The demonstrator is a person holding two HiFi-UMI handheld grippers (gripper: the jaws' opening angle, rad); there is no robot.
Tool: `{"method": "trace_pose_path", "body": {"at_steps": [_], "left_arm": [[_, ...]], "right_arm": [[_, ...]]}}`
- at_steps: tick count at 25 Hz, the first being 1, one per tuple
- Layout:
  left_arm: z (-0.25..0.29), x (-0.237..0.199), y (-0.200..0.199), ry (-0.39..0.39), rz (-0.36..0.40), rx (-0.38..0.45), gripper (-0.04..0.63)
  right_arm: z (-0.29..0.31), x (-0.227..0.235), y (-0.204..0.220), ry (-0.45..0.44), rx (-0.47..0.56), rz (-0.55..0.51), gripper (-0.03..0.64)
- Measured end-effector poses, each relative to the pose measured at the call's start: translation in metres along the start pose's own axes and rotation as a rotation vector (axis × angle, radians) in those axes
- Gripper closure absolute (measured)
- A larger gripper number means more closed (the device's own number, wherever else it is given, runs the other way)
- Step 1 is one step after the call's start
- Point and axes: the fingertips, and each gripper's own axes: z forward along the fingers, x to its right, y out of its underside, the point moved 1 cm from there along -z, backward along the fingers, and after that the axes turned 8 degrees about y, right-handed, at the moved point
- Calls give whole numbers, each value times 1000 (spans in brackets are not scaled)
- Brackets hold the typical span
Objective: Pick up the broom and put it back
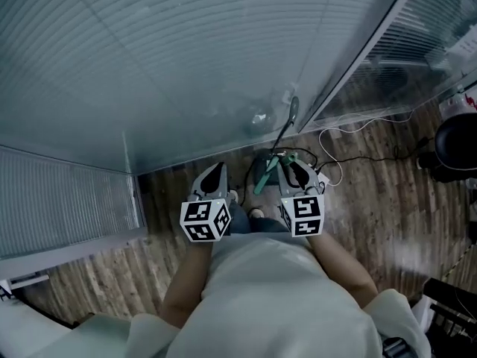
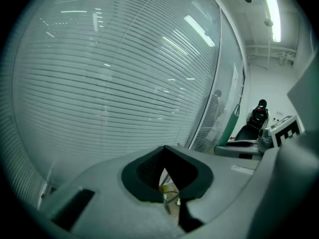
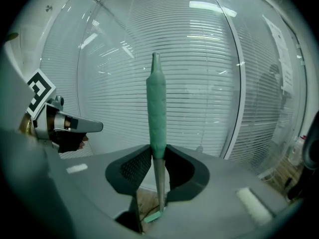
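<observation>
Standing by the frosted glass wall with horizontal blinds [image 1: 186, 66].

- The right gripper [image 3: 158, 158] is clenched on the broom with a green ribbed grip and bare metal shaft [image 3: 156, 113]. The pads pinch right where the green grip ends and the metal begins.
- The broom stands nearly upright in that hold. The green grip rises above the jaws toward the glass, and the shaft drops below them to a small green fitting low down.
- From above, the thin handle [image 1: 287, 129] runs from the right gripper [image 1: 289, 166] up toward the foot of the glass wall, near the corner post. The lower end sits just ahead of the person's feet on the brown wooden plank floor [image 1: 373, 200] — I cannot tell whether it is touching or lifted.
- The left gripper [image 2: 165, 156] has its pads drawn together with nothing between them. It hangs beside the right one, apart from the broom, and seems to play no part in the carry. It also shows from above [image 1: 215, 171].
- Loose white and black cables [image 1: 350, 159] trail on the floor to the right of the broom.

Progress, as I judge it: the pick-up is done — the broom is in hand and close to the wall. The putting-back is not done. It looks as if it needs leaning or standing in the corner by the glass before the right jaws release it, though no hook or holder is visible.
</observation>
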Motion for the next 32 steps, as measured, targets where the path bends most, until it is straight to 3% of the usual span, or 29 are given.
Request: {"method": "trace_pose_path", "body": {"at_steps": [13,19,32], "left_arm": [[-65,-36,20,-189,-81,73,588],[-114,-67,39,-264,-112,134,588],[-191,-155,39,-388,-166,169,588]], "right_arm": [[4,-65,8,-192,-11,-76,520],[-4,-121,18,-279,10,-140,520],[22,-242,-10,-428,24,-213,520]]}}
